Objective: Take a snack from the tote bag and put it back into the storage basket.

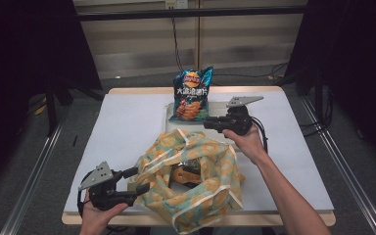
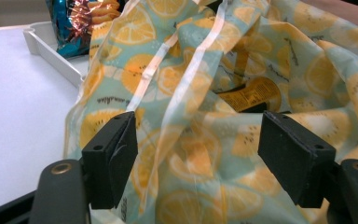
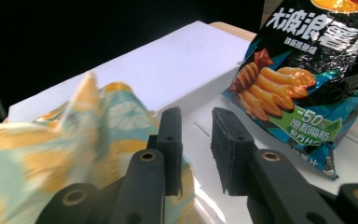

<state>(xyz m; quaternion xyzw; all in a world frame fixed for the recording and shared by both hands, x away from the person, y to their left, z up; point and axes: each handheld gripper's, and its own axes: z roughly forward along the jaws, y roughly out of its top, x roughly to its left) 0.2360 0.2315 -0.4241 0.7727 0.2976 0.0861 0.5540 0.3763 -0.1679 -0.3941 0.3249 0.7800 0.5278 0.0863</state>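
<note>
Chip bag (image 3: 307,88): large white Chinese characters "大波浪薯片" across top, "-50%" in white on green panel; Lay's roundel above; fruit-print bag (image 2: 242,93) lettering unreadable

The fruit-print bag (image 1: 191,176) sprawled over the near middle of the table (image 1: 127,122), blocking any straight path across there. The chip packet (image 1: 192,94) stood upright at the far edge in a white tray (image 2: 51,51), walling that side. Wide bare tabletop lay open to the left and to the right. A narrow strip ran between the bag and the packet.
</note>
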